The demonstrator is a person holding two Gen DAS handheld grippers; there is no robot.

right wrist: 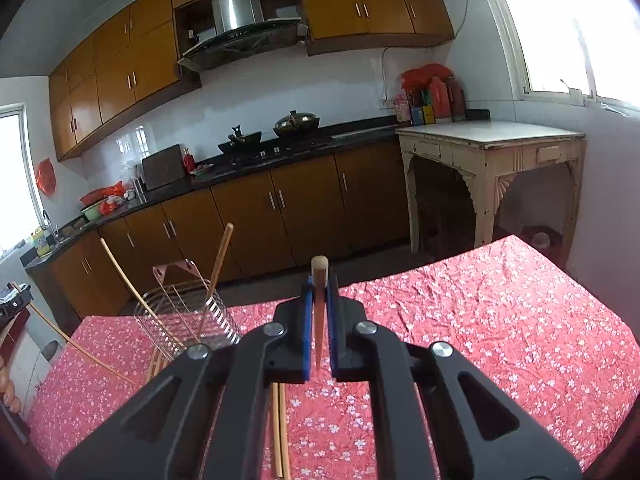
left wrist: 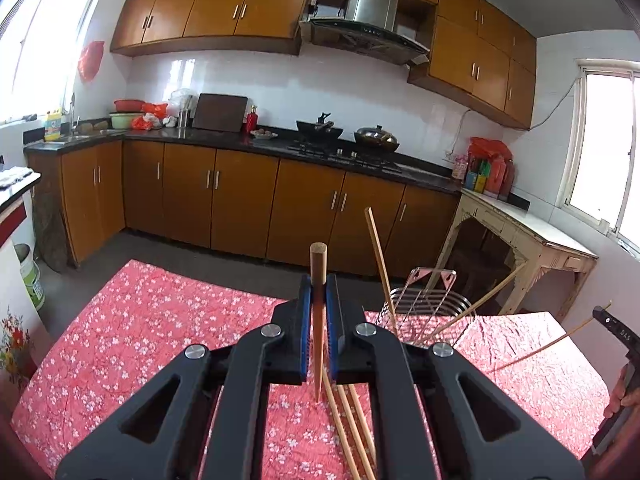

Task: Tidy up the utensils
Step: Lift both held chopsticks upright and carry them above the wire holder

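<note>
Wire rack [left wrist: 426, 300] on the table [left wrist: 160, 320], ahead-right of the left gripper [left wrist: 319, 300]; loose chopsticks [left wrist: 348, 424] lie beneath it. From the right gripper [right wrist: 319, 300], rack [right wrist: 188, 312] ahead-left.

Daylight pours through the windows [left wrist: 44, 36] [right wrist: 568, 20], which are blown out white. Wall tiles [left wrist: 280, 84] show glare. Fisheye bending and dark corners frame both sharp views.

The shiny wire-metal utensil rack [left wrist: 430, 300] is glinting on the bench's wrinkled red floral cloth [left wrist: 160, 320]. A smooth, matt brown wooden chopstick [left wrist: 318, 312] is sitting between the left hand-held gripper [left wrist: 319, 292]'s matt black plastic fingers and blue pads.
</note>
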